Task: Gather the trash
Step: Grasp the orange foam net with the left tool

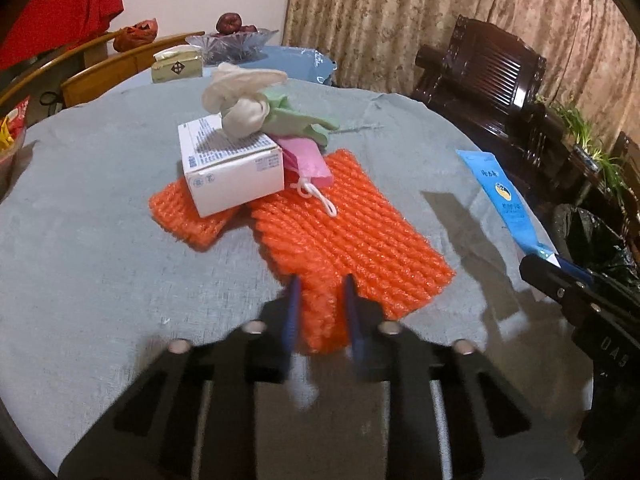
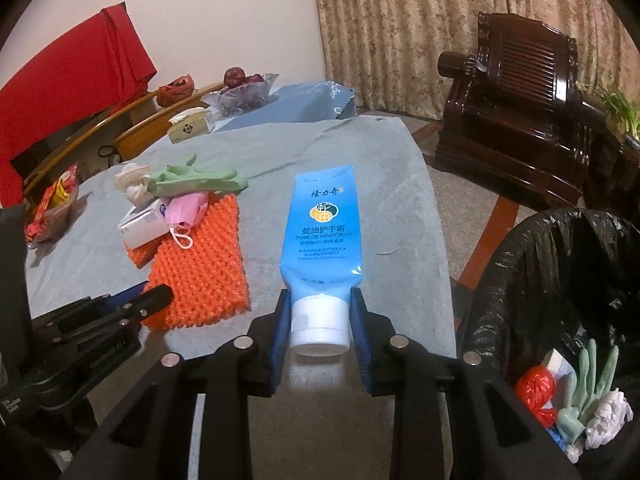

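The left gripper (image 1: 322, 300) is clenched on the near corner of the orange foam net (image 1: 340, 232) lying mid-table, which is judged light, soft and easily crushed. The hand cream tube (image 2: 322, 224), near the table's right edge, is grasped at its stiff white cap by the right gripper (image 2: 320, 320); its slippery body is best avoided.

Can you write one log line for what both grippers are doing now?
left gripper: pinching orange foam net | right gripper: holding hand cream tube | trash bin: beside table
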